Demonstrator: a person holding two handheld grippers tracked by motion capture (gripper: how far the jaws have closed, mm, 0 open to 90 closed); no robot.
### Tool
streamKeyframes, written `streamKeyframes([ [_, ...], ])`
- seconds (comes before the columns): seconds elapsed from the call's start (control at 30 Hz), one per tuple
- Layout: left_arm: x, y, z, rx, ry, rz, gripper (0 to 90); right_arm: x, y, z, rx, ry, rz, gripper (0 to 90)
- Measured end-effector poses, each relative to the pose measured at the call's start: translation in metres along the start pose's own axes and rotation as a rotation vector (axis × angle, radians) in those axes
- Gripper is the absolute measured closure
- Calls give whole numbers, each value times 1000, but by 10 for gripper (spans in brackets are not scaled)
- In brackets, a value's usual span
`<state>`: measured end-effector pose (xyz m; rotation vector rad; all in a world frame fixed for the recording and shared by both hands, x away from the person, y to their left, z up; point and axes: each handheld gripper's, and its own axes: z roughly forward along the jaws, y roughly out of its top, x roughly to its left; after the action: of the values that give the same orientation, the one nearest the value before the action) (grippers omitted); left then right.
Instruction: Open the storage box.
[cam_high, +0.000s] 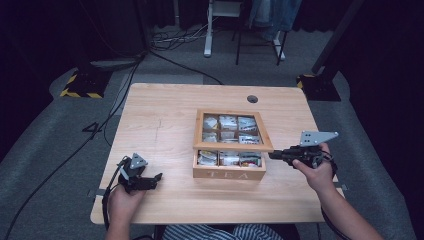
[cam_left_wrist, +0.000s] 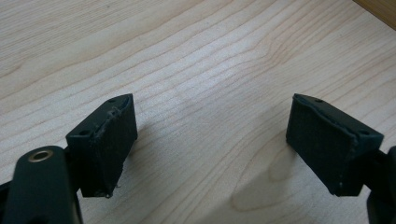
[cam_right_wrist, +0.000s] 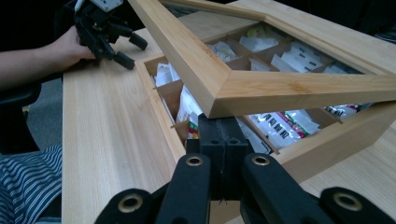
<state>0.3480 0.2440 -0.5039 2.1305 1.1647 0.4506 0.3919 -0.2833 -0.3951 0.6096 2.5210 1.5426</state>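
High view: a wooden tea box (cam_high: 229, 172) is seen at the middle of the table (cam_high: 165, 125), its glass-paned lid (cam_high: 232, 131) raised partway on the tip of the right gripper (cam_high: 272, 155), which is pushed in under the lid's front right corner. In the right gripper view the jaws are pressed together beneath the lid frame (cam_right_wrist: 261, 88), seemingly so that they serve as a thin wedge for levering the lid up off the sachets (cam_right_wrist: 275, 126) below. The left gripper (cam_high: 159, 177) is rested wide apart on bare wood well left of the box, probably kept ready for reaching in.
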Motion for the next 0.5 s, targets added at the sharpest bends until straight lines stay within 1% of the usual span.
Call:
streamKeyframes([
  [0.03, 0, 0, 0, 0, -2, -2, 171, -1, 1, 0, -15, -3, 5, 900],
  [0.07, 0, 0, 0, 0, 0, -1, 171, -1, 1, 0, -15, -3, 5, 900],
  [0.13, 0, 0, 0, -2, 0, -5, 171, -2, 2, 1, -32, -4, 12, 900],
  [0.4, 0, 0, 0, -3, 0, -7, 171, -6, 5, 6, -54, -1, 30, 900],
  [0.5, 0, 0, 0, -3, 1, -8, 171, -9, 7, 7, -79, -3, 39, 900],
])
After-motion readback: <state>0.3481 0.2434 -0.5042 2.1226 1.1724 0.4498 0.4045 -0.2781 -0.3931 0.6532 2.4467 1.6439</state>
